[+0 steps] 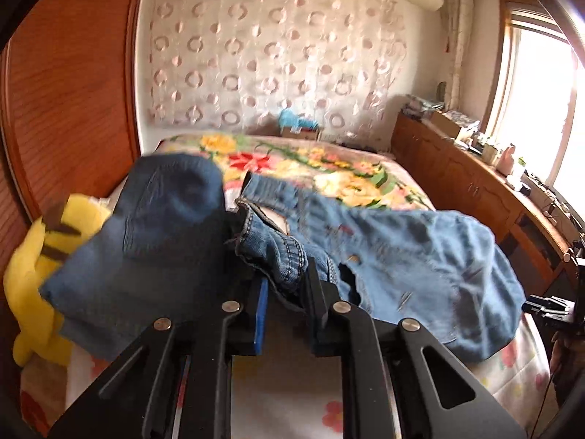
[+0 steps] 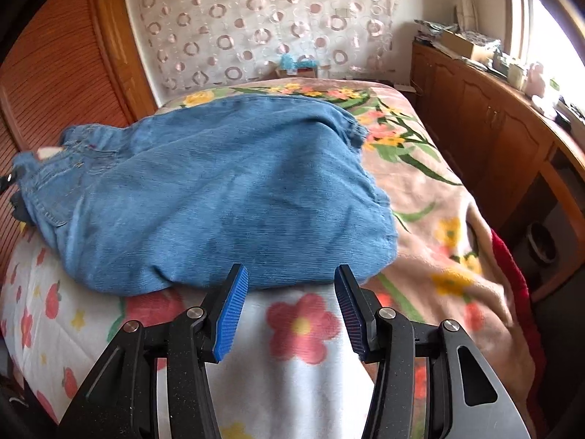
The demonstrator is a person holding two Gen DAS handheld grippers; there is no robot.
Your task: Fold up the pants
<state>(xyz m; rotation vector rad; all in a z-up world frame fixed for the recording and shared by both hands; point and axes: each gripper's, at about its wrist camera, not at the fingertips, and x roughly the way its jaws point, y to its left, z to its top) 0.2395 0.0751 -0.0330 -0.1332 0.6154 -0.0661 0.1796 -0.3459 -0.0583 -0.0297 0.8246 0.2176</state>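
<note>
- Left wrist view: your left gripper (image 1: 283, 285) had its jaws drawn in narrow and clamped on a bunched seam of the jeans (image 1: 402, 256), near the waistband.
- Same view: the pinched denim sat right between the two black fingers (image 1: 318, 292), with the blue pad showing on the left one.
- Same view: the jeans were spread across the bed (image 1: 292, 395), lighter part running right, a darker flap raised up at left.
- Same view: the dark flap partly covered a yellow plush toy (image 1: 33, 267) at the left edge of the bed.
- Same view: the floral blanket (image 1: 329, 168) lay behind the jeans, a wooden cabinet (image 1: 457, 175) along the right wall, and a patterned curtain (image 1: 274, 55) at the back.
- Same view: some blur on the fabric at left, so I couldn't tell exact folds there.
- Right wrist view: your right gripper (image 2: 291, 274) had its jaws parted about halfway, nothing between them.
- Same view: both blue pads (image 2: 230, 314) were bare, tips just beside the near edge of the jeans (image 2: 219, 197), whether touching I couldn't tell.
- Same view: the jeans lay in a heap on the bed (image 2: 299, 384), waistband end at far left, hem end toward the floral blanket (image 2: 438, 219) on the right.
- Same view: the wooden cabinet (image 2: 493, 128) stood to the right of the bed.
</note>
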